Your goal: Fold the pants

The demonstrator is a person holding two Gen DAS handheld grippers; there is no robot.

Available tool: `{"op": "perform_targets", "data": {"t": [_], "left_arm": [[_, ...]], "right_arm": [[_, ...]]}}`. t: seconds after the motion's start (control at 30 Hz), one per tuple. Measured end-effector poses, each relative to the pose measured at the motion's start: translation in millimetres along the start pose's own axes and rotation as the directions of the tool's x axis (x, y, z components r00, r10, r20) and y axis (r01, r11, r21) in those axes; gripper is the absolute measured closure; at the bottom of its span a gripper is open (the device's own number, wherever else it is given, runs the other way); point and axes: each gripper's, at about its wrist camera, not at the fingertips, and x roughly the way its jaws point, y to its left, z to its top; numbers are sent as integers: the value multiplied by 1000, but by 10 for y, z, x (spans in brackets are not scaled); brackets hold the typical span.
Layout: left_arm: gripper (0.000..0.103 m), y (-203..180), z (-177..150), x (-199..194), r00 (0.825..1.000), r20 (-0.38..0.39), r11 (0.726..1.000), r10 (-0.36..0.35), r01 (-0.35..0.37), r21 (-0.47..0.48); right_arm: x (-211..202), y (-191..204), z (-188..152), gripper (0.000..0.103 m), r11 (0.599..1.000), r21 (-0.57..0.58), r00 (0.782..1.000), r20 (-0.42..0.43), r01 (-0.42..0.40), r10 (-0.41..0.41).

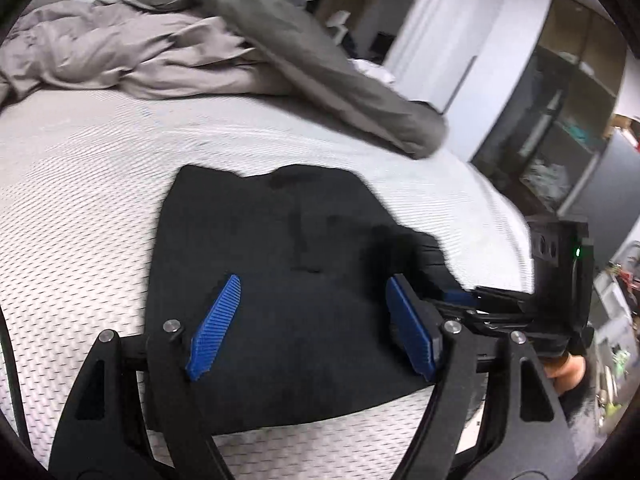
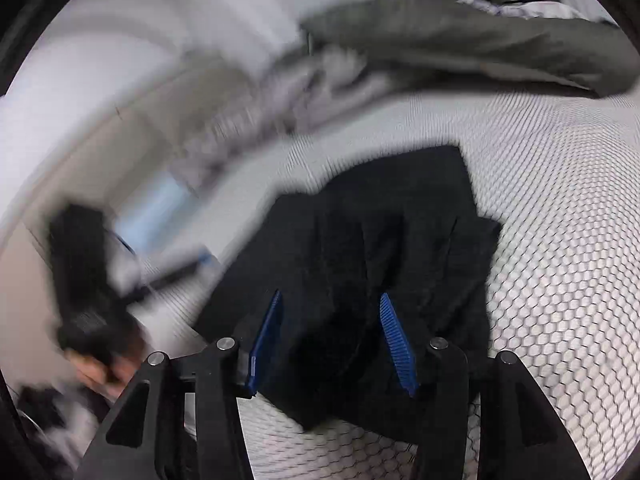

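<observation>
The black pants (image 1: 280, 280) lie folded into a compact bundle on the white textured mattress (image 1: 80, 220). My left gripper (image 1: 312, 292) is open just above the bundle, its blue pads (image 1: 216, 328) apart and empty. My right gripper shows at the right of the left wrist view (image 1: 500, 304), by the bundle's right edge. In the right wrist view, which is blurred, the pants (image 2: 380, 248) lie under my right gripper (image 2: 330, 312), which is open with nothing between its blue pads (image 2: 396, 344). The other gripper body (image 2: 84, 272) is a dark blur at left.
A rumpled grey duvet (image 1: 160, 52) and a dark grey pillow (image 1: 320, 68) lie at the far side of the mattress; the pillow also shows in the right wrist view (image 2: 480, 40). A dark shelving unit (image 1: 560, 120) stands beyond the bed's right edge.
</observation>
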Motion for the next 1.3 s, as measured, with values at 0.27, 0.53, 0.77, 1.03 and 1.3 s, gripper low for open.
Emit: {"op": "perform_targets", "data": {"t": [0.27, 0.53, 0.77, 1.03, 1.3], "left_arm": [[30, 336, -116, -96, 991, -10, 991, 134, -134, 15], [30, 367, -149, -118, 987, -22, 987, 161, -160, 29], [30, 265, -164, 6, 983, -49, 983, 179, -176, 54], [30, 306, -188, 0, 979, -50, 980, 196, -193, 54], [30, 311, -206, -14, 979, -54, 979, 197, -194, 55]], "right_arm": [[-137, -356, 63, 76, 940, 108, 943, 47, 324, -330], [-285, -74, 47, 71, 991, 135, 992, 129, -9, -8], [77, -276, 181, 78, 958, 265, 990, 115, -107, 79], [137, -283, 233, 71, 961, 267, 998, 17, -68, 66], [136, -379, 72, 66, 923, 336, 980, 8, -188, 197]]}}
